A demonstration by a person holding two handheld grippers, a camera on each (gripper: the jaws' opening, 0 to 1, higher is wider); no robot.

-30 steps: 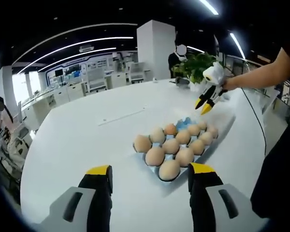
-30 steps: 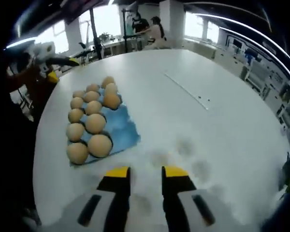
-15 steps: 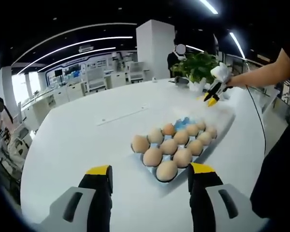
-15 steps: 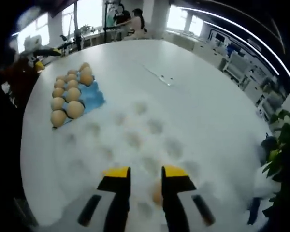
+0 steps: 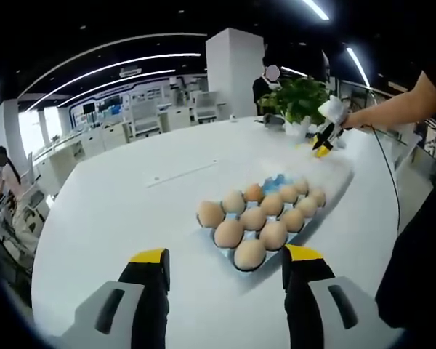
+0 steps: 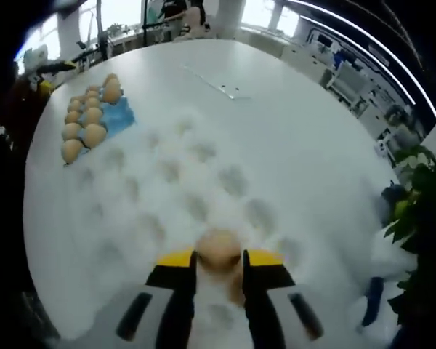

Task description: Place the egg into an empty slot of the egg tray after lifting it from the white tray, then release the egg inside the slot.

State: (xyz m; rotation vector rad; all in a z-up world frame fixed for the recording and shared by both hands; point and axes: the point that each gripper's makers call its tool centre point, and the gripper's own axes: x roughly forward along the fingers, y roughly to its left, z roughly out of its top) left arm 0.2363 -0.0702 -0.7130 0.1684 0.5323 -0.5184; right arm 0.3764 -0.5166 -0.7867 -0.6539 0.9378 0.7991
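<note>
Closing on an egg [image 6: 219, 247] between them, the right fingers [image 6: 219, 263] may crack or drop it; left fingers [image 5: 225, 263] spread, idle.

The left gripper view looks from the near edge across the table [image 5: 131, 196], egg tray [image 5: 265, 222] close ahead. The right gripper view faces back from the far end, close over the white tray [image 6: 167, 196]; both share the egg tray [image 6: 94, 120].

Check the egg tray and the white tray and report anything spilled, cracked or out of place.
Nothing stands out. The eggs sit upright in the blue egg tray, none visibly cracked. One egg sits in the white tray between the right gripper tips.
</note>
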